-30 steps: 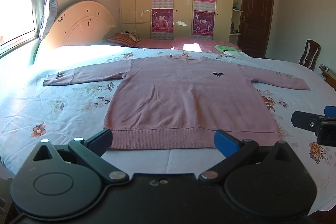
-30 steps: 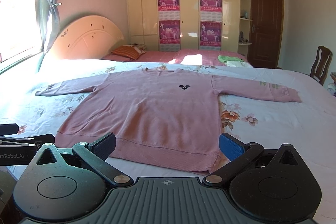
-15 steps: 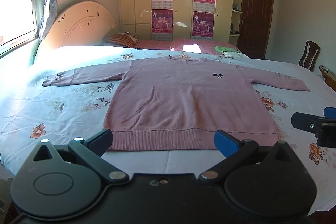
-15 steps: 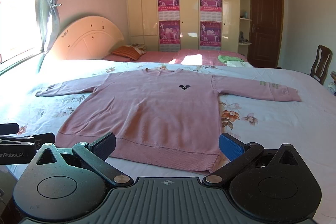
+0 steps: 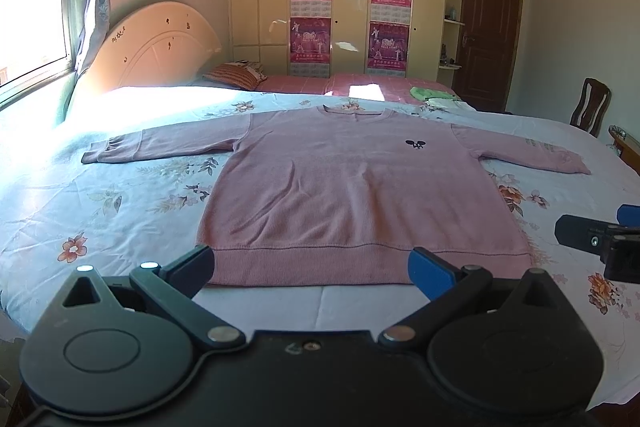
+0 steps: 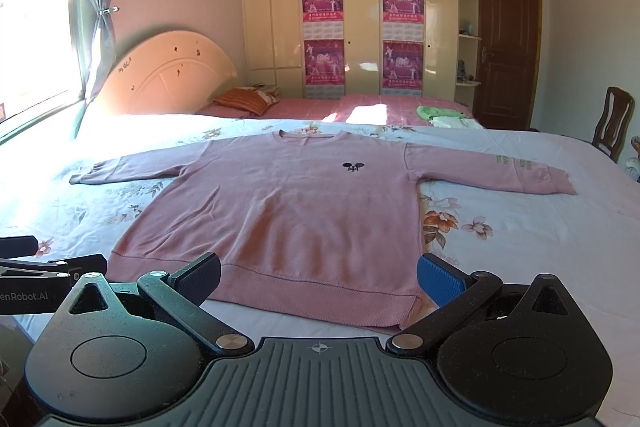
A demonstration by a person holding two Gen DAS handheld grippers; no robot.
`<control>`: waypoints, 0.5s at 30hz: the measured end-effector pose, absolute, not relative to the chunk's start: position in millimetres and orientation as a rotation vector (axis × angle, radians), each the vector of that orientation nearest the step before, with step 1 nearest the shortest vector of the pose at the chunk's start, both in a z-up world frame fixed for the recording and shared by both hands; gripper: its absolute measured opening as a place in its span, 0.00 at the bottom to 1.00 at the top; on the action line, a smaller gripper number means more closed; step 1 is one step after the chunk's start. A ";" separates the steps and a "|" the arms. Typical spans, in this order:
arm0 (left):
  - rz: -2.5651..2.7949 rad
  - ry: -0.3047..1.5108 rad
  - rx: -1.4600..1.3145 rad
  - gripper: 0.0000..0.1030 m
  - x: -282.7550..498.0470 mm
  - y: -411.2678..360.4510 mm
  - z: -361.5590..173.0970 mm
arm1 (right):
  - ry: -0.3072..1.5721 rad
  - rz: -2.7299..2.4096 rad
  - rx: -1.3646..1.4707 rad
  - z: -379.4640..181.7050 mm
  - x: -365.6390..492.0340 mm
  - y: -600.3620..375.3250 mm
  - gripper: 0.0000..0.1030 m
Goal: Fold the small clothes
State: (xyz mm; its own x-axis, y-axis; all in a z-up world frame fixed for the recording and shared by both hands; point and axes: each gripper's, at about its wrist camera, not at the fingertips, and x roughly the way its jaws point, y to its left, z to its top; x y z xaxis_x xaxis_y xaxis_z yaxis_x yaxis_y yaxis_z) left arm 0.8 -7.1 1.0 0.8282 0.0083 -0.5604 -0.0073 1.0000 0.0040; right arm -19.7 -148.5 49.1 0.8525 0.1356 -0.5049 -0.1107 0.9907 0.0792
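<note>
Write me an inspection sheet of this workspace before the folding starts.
Surface: bed with a pale floral sheet, sunlit at the window side.
Job's things: pink sweater lying flat, front up, both sleeves spread out, hem toward the cameras; not yet folded.
Clutter: green and white folded clothes on the far pink bed, apart from the sweater.
Grippers: left gripper open, empty, near the hem; right gripper open, empty, near the hem's right corner.
Cables: nothing seen.
Surroundings: headboard, striped pillow, wardrobe with posters, brown door, wooden chair, window with curtain.
</note>
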 end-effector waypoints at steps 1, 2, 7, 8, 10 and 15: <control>0.009 0.594 0.004 1.00 0.5 -7.5 1.1 | 0.534 0.130 0.048 49.1 -19.7 -148.5 1.00; 0.010 0.592 0.007 1.00 0.2 -7.7 1.3 | 0.534 0.129 0.049 49.1 -19.8 -148.2 1.00; 0.011 0.594 0.005 1.00 0.5 -7.7 -1.2 | 0.532 0.133 0.047 49.1 -20.2 -149.6 1.00; 0.010 0.594 0.007 1.00 0.2 -7.9 -0.9 | 0.531 0.133 0.049 49.1 -20.2 -150.4 1.00; 0.009 0.593 0.009 1.00 0.7 -9.8 -1.9 | 0.529 0.133 0.050 49.4 -21.0 -151.4 1.00; 0.008 0.592 0.012 1.00 -0.1 -11.9 -1.7 | 0.530 0.134 0.050 49.7 -21.0 -151.5 1.00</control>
State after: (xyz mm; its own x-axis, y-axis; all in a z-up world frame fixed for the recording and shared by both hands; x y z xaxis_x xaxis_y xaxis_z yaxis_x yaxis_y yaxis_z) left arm -0.1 -11.9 -1.7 0.8296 0.0106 -0.5583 -0.0040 0.9999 0.0131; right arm -21.0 -151.5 49.7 0.8544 0.1399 -0.5005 -0.1141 0.9901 0.0820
